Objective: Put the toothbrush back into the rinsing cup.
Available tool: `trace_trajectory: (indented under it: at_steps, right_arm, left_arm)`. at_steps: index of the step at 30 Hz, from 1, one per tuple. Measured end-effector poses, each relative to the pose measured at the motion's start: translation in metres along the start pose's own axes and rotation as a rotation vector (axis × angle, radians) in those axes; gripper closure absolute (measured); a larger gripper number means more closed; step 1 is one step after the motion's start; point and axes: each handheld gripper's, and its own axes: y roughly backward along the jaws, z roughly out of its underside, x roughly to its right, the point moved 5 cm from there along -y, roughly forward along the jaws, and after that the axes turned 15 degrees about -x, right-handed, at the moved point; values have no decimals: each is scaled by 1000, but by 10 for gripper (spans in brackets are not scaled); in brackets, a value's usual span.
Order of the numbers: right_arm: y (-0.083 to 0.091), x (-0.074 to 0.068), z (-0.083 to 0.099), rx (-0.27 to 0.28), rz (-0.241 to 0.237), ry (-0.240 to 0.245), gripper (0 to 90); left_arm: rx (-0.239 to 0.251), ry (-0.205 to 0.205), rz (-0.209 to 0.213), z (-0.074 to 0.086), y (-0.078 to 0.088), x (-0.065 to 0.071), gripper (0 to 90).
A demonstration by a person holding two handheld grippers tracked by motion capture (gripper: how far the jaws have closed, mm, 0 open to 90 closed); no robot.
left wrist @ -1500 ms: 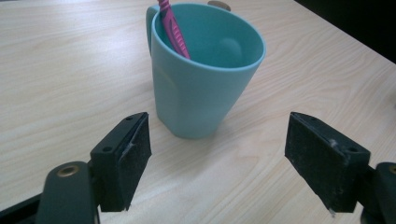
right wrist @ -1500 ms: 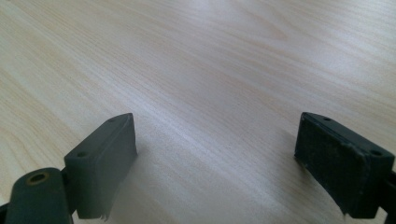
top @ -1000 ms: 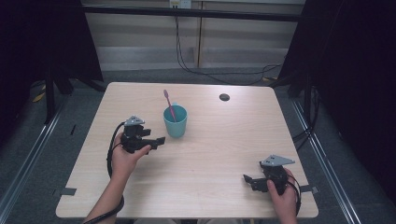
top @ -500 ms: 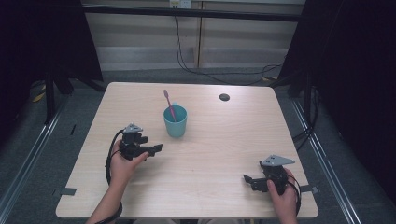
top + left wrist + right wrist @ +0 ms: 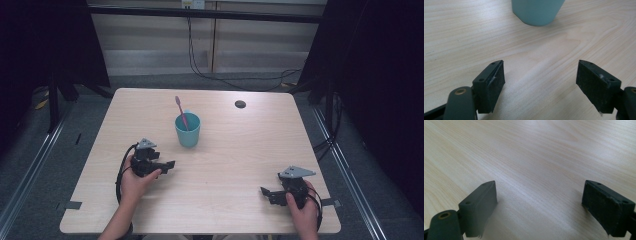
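A teal cup [image 5: 188,130] stands upright near the middle of the wooden table [image 5: 235,150], with a pink toothbrush [image 5: 180,112] leaning in it. My left gripper [image 5: 169,164] rests low over the table, front-left of the cup and apart from it; its jaws are open and empty. In the left gripper view the cup's base [image 5: 536,11] stands ahead of the open gripper [image 5: 540,80]. My right gripper [image 5: 266,192] sits near the table's front right corner, open with nothing between its fingers [image 5: 480,206].
A small dark round disc [image 5: 240,104] lies at the back right of the table. Black cables trail from both grippers. Dark curtains and floor rails flank the table on both sides.
My left gripper has drawn back from the cup toward the table's front and sunk lower. The right gripper has kept still.
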Motion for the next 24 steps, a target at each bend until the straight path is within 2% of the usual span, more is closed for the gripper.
trace_trajectory:
  at_steps: [15, 24]
  right_arm:
    - [0, 0, 0, 0, 0, 1, 120]
    - [0, 0, 0, -2, -3, 0, 119]
  left_arm:
    - [-15, -27, -28, 4, -6, 3, 221]
    - [-2, -69, -56, 5, -9, 5, 200]
